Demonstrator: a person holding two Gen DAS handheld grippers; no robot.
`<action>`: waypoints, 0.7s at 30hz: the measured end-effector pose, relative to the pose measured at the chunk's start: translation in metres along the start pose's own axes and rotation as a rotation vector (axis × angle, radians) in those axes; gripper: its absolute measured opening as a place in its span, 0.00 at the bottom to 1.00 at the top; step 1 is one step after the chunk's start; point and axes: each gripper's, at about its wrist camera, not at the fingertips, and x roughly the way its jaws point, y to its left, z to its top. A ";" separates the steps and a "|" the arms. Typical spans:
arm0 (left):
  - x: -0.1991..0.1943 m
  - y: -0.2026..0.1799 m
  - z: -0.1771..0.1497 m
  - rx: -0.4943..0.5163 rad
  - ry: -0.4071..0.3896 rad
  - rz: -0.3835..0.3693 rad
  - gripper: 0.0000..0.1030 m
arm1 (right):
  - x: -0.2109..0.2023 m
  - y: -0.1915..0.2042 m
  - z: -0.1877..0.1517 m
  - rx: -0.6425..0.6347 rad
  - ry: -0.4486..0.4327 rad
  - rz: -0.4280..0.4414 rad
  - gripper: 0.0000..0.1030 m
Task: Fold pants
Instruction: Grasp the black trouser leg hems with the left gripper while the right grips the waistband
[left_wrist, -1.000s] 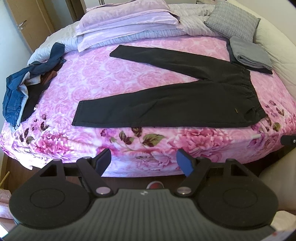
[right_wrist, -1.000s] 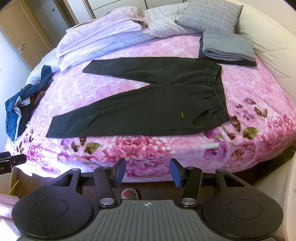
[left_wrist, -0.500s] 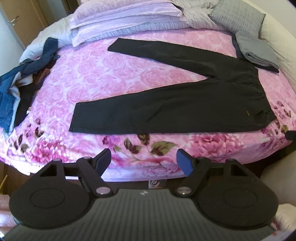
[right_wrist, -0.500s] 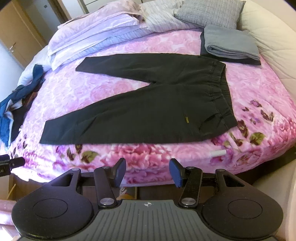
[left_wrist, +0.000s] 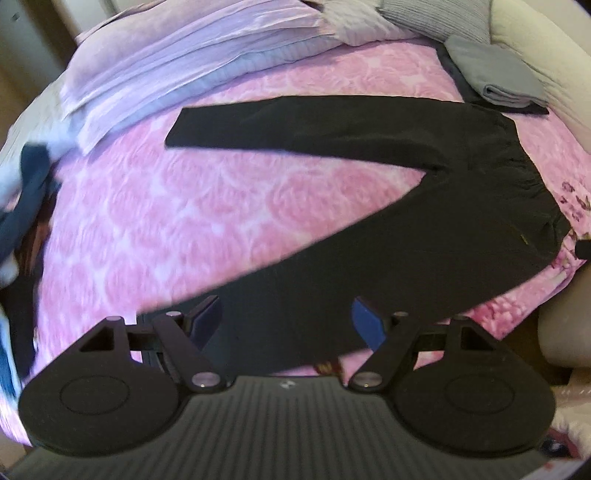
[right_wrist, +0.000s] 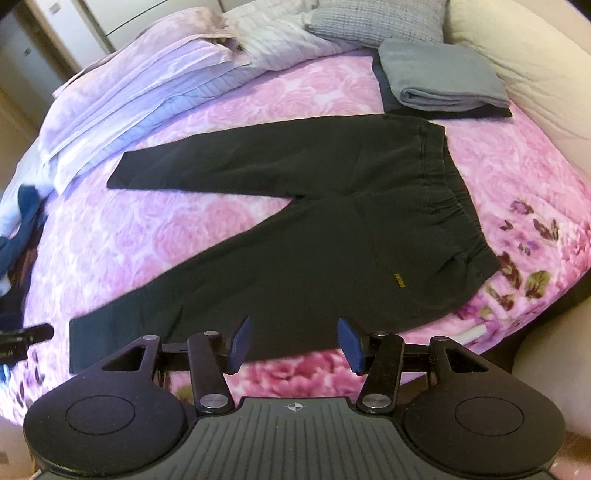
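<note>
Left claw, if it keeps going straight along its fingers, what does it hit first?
Most likely the near leg of the black pants: the open left claw frames that dark fabric lying on the pink bedspread. Depth is unclear in the blurred frame.

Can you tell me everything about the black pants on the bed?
The black soft-cloth pants lie flat and unfolded on the pink flowery bedspread. Their legs spread apart in a V towards the left; the gathered elastic waistband is on the right. A tiny yellow label sits near the waistband. Nothing grips them.
</note>
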 end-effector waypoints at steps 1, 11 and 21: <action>0.006 0.002 0.007 0.014 0.003 -0.004 0.72 | 0.004 0.002 0.002 0.010 0.007 -0.007 0.47; 0.071 -0.002 0.070 0.076 -0.001 -0.104 0.72 | 0.047 -0.017 0.038 0.070 0.029 -0.009 0.47; 0.178 -0.016 0.165 0.154 -0.140 -0.145 0.69 | 0.148 -0.069 0.156 -0.138 -0.017 0.058 0.47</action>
